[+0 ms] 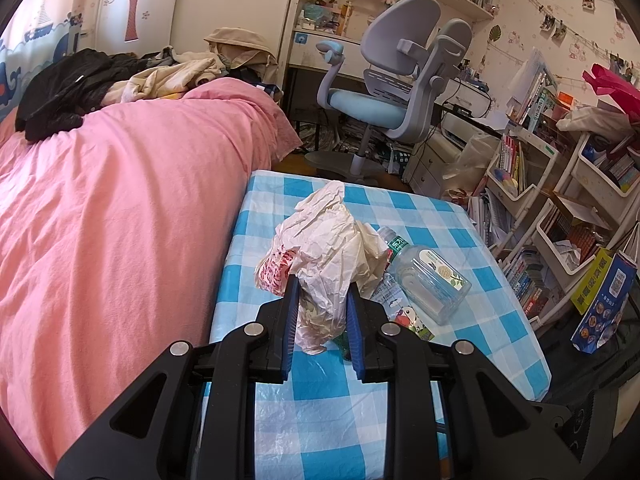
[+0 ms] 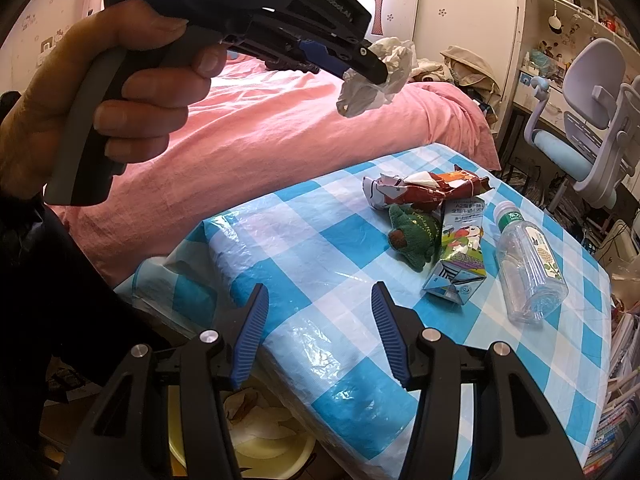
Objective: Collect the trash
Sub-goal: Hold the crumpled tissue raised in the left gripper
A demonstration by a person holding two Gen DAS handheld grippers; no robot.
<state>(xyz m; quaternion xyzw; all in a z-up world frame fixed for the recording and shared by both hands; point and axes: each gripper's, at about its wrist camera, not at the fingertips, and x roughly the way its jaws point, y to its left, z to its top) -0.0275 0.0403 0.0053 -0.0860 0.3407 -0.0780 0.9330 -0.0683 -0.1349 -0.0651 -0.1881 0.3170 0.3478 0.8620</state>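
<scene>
My left gripper (image 1: 323, 286) is shut on a crumpled white plastic bag (image 1: 326, 240), held up off the checked table (image 1: 460, 344). The right wrist view shows that left gripper (image 2: 374, 70) in a hand, the white bag (image 2: 376, 80) hanging from its tip over the bed. My right gripper (image 2: 319, 296) stands open with nothing between its fingers, above the table's near edge. On the cloth lie a red snack wrapper (image 2: 428, 190), a green plush toy (image 2: 414, 236), a flattened milk carton (image 2: 460, 252) and a clear plastic bottle (image 2: 528, 264). The bottle (image 1: 428, 280) also shows beside the bag.
A yellow bin (image 2: 240, 440) holding paper scraps sits on the floor under the table's near corner. A pink-covered bed (image 1: 120, 200) runs along the table's left side. A blue desk chair (image 1: 384, 92) stands beyond it, and crowded bookshelves (image 1: 560, 216) stand at the right.
</scene>
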